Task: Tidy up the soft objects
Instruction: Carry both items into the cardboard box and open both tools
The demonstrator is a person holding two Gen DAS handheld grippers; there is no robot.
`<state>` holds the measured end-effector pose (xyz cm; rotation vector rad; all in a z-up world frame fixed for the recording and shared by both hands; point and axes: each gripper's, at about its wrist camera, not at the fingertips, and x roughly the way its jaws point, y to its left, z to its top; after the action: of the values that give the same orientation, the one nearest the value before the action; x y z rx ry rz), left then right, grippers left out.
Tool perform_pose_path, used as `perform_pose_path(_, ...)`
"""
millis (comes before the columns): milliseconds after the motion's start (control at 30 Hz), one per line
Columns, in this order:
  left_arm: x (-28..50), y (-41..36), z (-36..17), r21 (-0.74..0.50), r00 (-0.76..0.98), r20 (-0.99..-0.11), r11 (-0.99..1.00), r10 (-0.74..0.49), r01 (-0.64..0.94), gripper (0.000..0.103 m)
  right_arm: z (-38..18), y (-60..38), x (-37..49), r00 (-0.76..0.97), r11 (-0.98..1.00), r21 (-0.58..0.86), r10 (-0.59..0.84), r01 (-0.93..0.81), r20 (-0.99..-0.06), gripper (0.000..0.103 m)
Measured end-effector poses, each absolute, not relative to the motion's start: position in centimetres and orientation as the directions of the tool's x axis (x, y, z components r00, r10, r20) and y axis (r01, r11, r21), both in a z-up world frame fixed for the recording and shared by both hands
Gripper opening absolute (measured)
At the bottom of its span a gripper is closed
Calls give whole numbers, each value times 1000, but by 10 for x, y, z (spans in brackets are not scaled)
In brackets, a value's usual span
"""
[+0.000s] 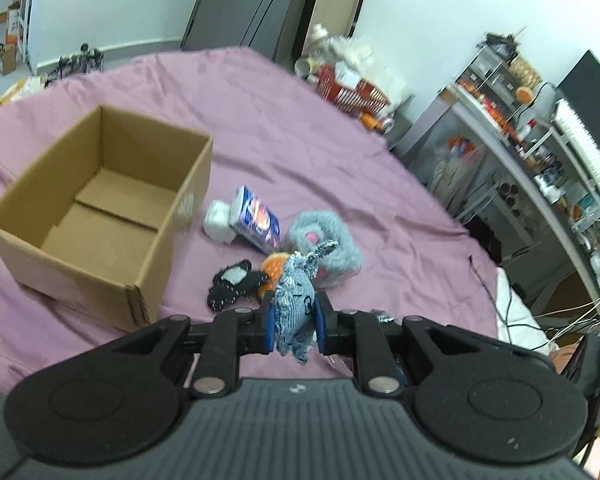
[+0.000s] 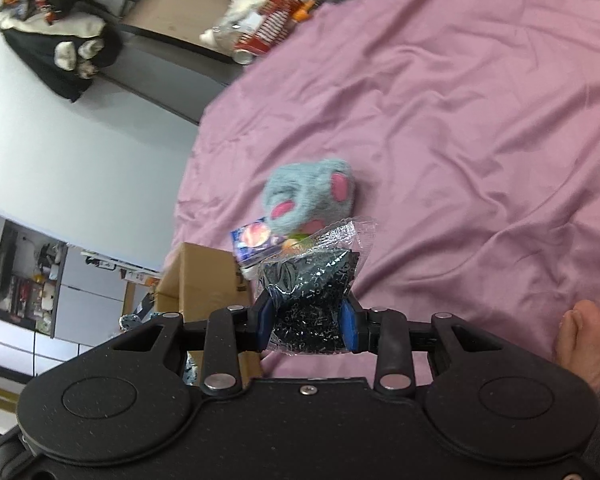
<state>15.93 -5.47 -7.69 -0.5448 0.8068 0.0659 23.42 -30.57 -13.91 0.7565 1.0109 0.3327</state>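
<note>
Pinching knitted toy, plastic packet

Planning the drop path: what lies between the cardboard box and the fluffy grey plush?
In the left wrist view, a white roll and a blue packet lie between cardboard box and fluffy grey plush.

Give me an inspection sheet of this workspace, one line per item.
Surface: wrinkled purple sheet.
Job's things: open box, nothing in it; grey knit toy in the left gripper; fuzzy blue plush, black sock, orange toy and white roll on the sheet.
Clutter: blue carton beside the roll.
Grippers: left jaws shut on the knit toy; right gripper jaws shut on a clear bag of dark bits.
Cables: black cable at the sheet's right edge.
Surroundings: loaded shelves, red basket, monitor.
</note>
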Motion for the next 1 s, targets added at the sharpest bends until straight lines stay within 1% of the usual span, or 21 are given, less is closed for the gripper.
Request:
perform_pose_path(100, 148, -47, -65, -445, 713, -686, 859, -143, -255, 18, -128, -300, 227, 513, 702, 710, 591, 54, -623, 33)
perform_pose_path(333, 122, -22, -33, -451, 749, -650, 858, -125, -248, 18, -102, -275, 207, 503, 753, 656, 587, -52, -634, 33)
perform_pose_path(467, 110, -5, -18, -449, 772, -627, 858, -104, -249, 18, -93, -264, 198, 513, 771, 632, 575, -80, -637, 33)
perform_pose_path(700, 106, 23, -9, -455, 788, -609, 853, -90, -255, 18, -78, -242, 196, 532, 793, 595, 561, -126, -634, 33)
perform_pose_path(1000, 109, 63, -15, -448, 779, -624, 848, -70, -282, 18, -60, -204, 204, 537, 789, 586, 579, -183, -613, 33)
